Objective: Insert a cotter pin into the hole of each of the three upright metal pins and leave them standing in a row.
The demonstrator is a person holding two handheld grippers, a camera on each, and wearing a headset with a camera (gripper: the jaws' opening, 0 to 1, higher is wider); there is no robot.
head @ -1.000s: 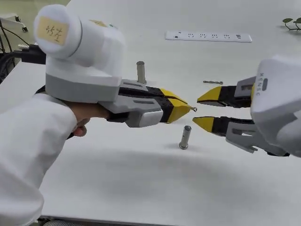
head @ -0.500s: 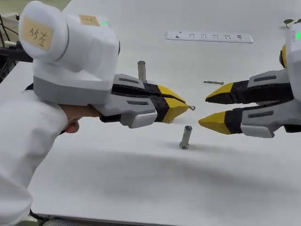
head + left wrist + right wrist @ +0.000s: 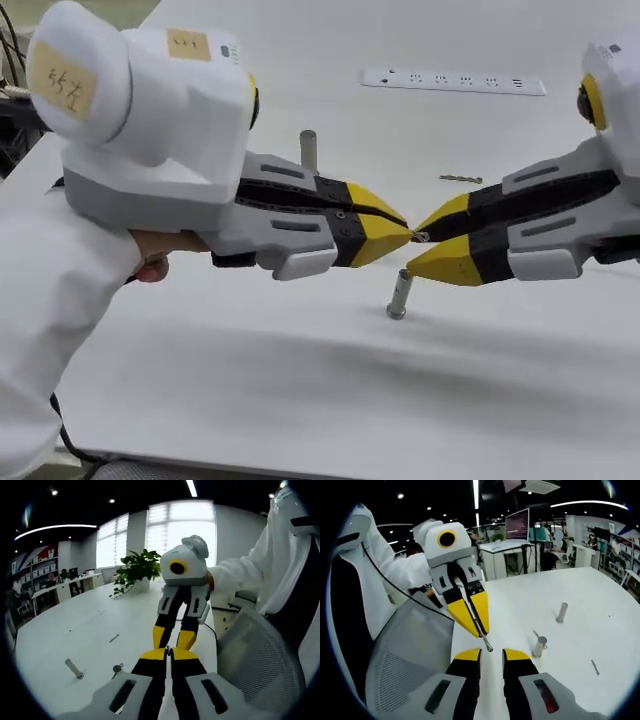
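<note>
My left gripper (image 3: 408, 237) is shut on a thin cotter pin (image 3: 484, 637) that sticks out past its yellow tips. My right gripper (image 3: 414, 251) faces it from the right, open, with its jaws on either side of the pin's free end and a gap still showing in the right gripper view (image 3: 491, 653). Below the tips a short metal pin (image 3: 399, 294) stands on the white table. A second metal pin (image 3: 308, 150) stands upright farther back. Another cotter pin (image 3: 460, 179) lies flat on the table behind the right gripper.
A white power strip (image 3: 455, 81) lies at the far side of the table (image 3: 300, 390). A grey mesh chair (image 3: 405, 665) is beside the person, and a potted plant (image 3: 137, 570) stands at the table's far end in the left gripper view.
My right gripper has moved left up to the left gripper's tips, so its jaws now straddle the cotter pin's end. The left gripper has stayed shut on the pin.
</note>
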